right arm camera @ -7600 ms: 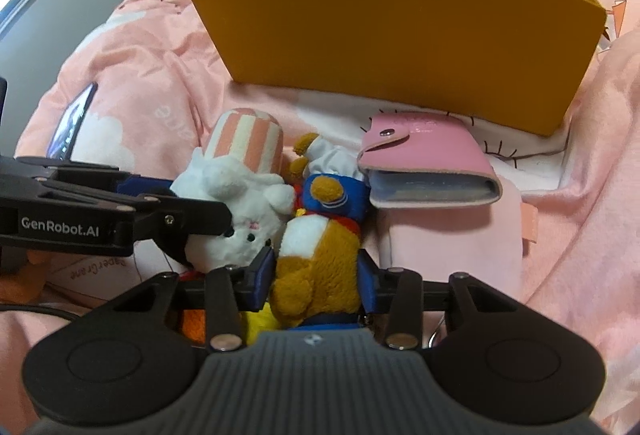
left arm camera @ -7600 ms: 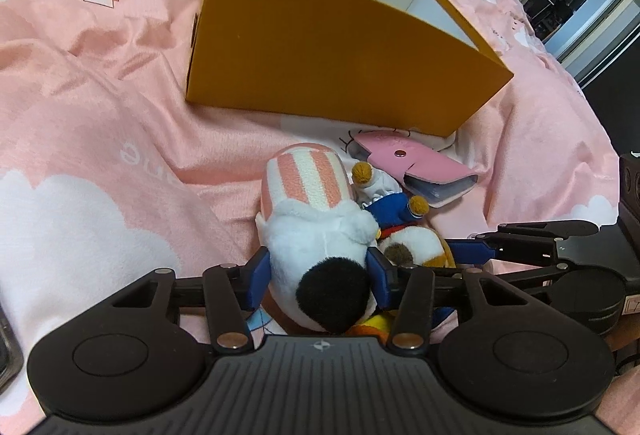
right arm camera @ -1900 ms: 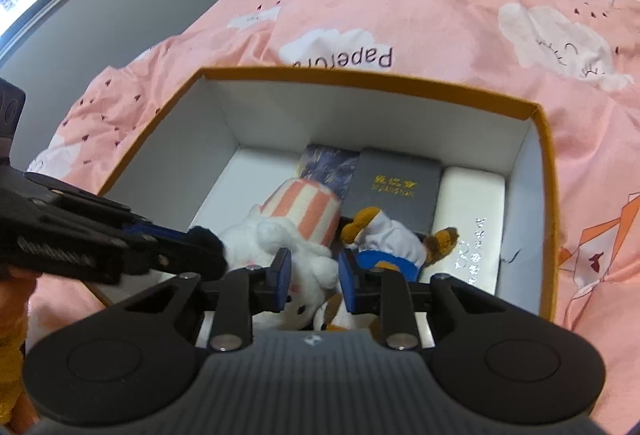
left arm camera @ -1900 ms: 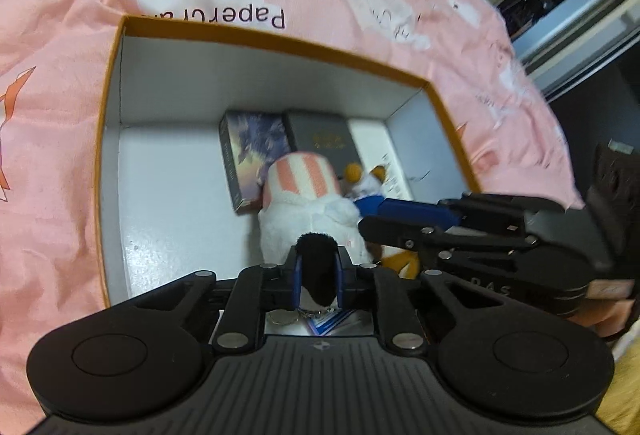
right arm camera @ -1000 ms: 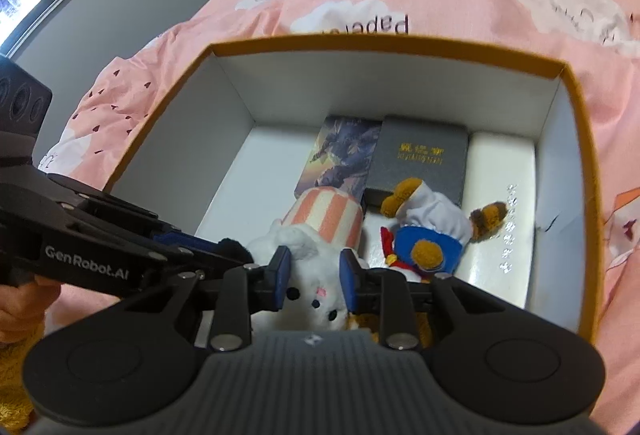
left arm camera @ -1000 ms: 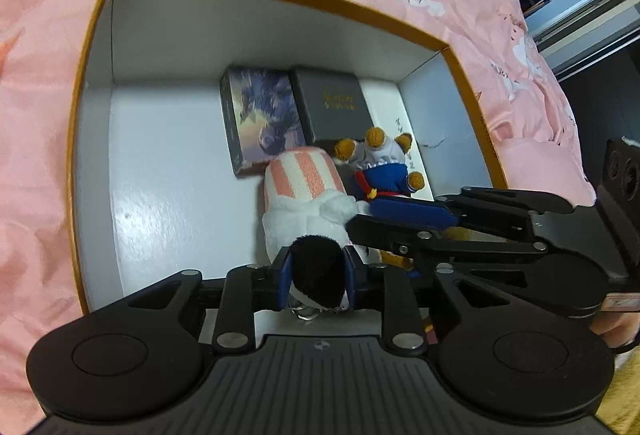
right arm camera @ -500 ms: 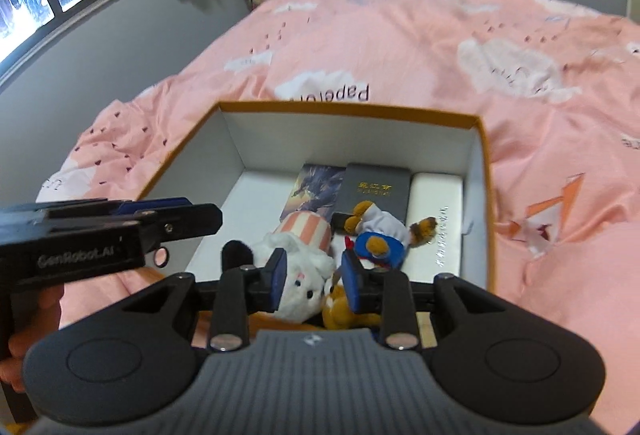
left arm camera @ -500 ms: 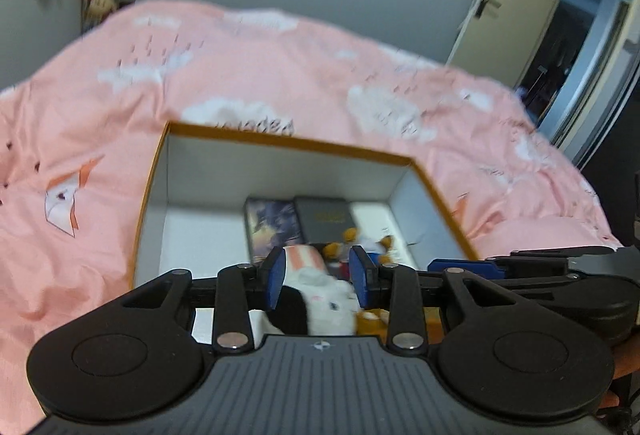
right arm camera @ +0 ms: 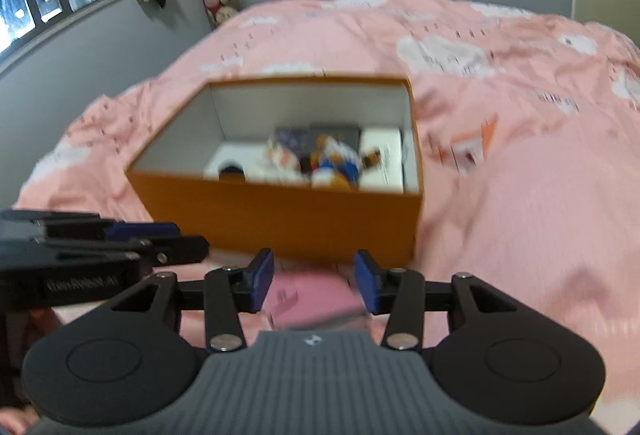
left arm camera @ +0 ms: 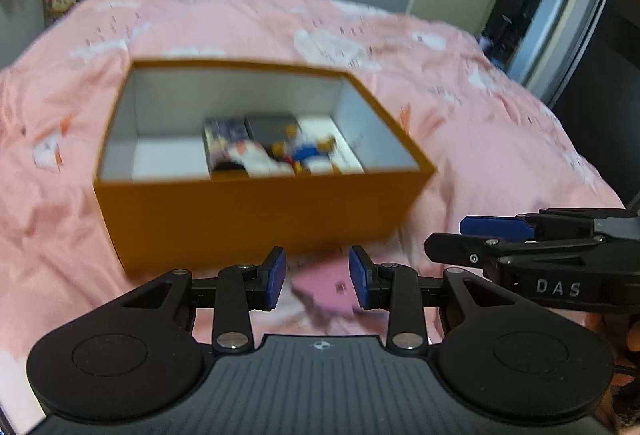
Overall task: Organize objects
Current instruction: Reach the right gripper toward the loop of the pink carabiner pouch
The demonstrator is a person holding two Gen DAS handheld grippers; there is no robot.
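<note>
Half a second ago both claws hung over the open orange cardboard box (left arm camera: 256,219) with the plush toys seen between their pads; now both have drawn back to its near side, and the white plush with the pink-striped hat (left arm camera: 250,159) and the brown plush in blue and white (right arm camera: 334,159) lie loose inside the box, at about 12 o'clock from each claw.

Counted: one box, two plush toys, two flat dark booklets (left arm camera: 272,125) on the box floor behind the toys, one pink snap wallet (right arm camera: 316,301) on the pink cloud-print bedcover (right arm camera: 520,215), two claws.

The left claw (left arm camera: 317,278) is released, its blue pads partly apart and gripping nothing; the wallet shows on the bed behind the gap, at 6 o'clock from the box. The right claw (right arm camera: 315,282) is opening, its pads bare, with the same wallet lying below, untouched.
</note>
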